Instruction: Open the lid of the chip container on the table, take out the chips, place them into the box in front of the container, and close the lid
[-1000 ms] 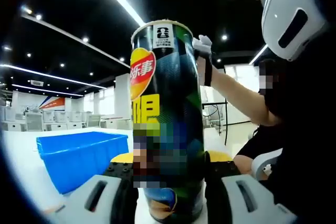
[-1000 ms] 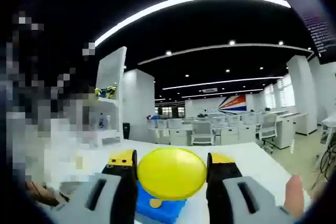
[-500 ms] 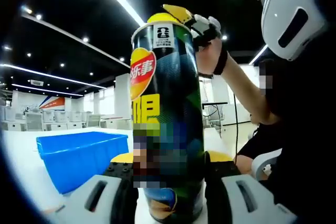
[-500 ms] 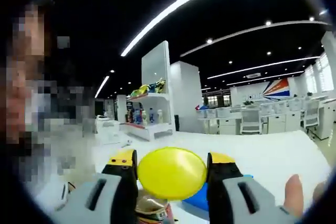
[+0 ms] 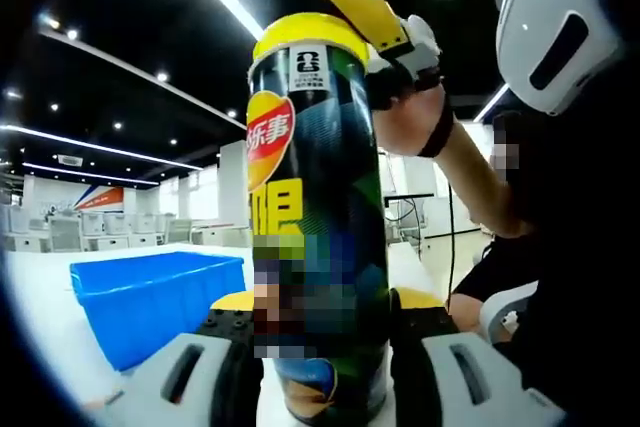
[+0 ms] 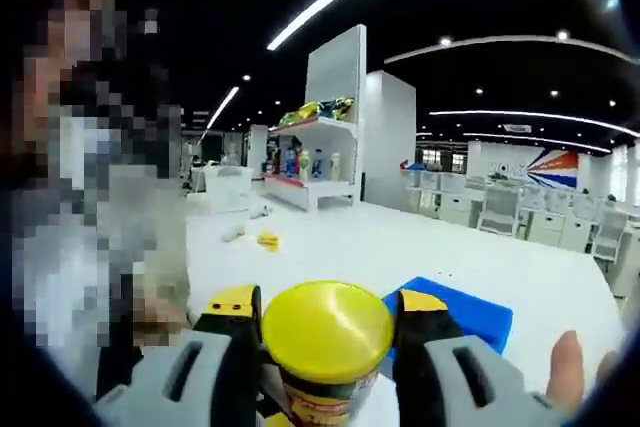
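Note:
A tall dark chip container (image 5: 315,227) with a yellow and red logo stands upright on the white table, and my left gripper (image 5: 322,342) is shut on its lower body. Its yellow lid (image 5: 300,32) sits on the container's top rim, where my right gripper (image 5: 385,32) comes in from the right, shut on it. In the right gripper view the lid (image 6: 327,330) sits between the jaws of my right gripper (image 6: 327,332), over the container's top (image 6: 322,402). The blue box (image 5: 150,297) lies on the table to the left of the container.
A person's hand and forearm (image 5: 440,157) reach in behind the container. The blue box (image 6: 460,309) lies beyond the lid on the white table (image 6: 350,247). A shelf with bottles and packets (image 6: 305,162) stands far back, and small yellow bits (image 6: 267,240) lie on the table.
My right gripper has brought the yellow lid down from beside the container onto its top rim. The left gripper and the container have stayed put.

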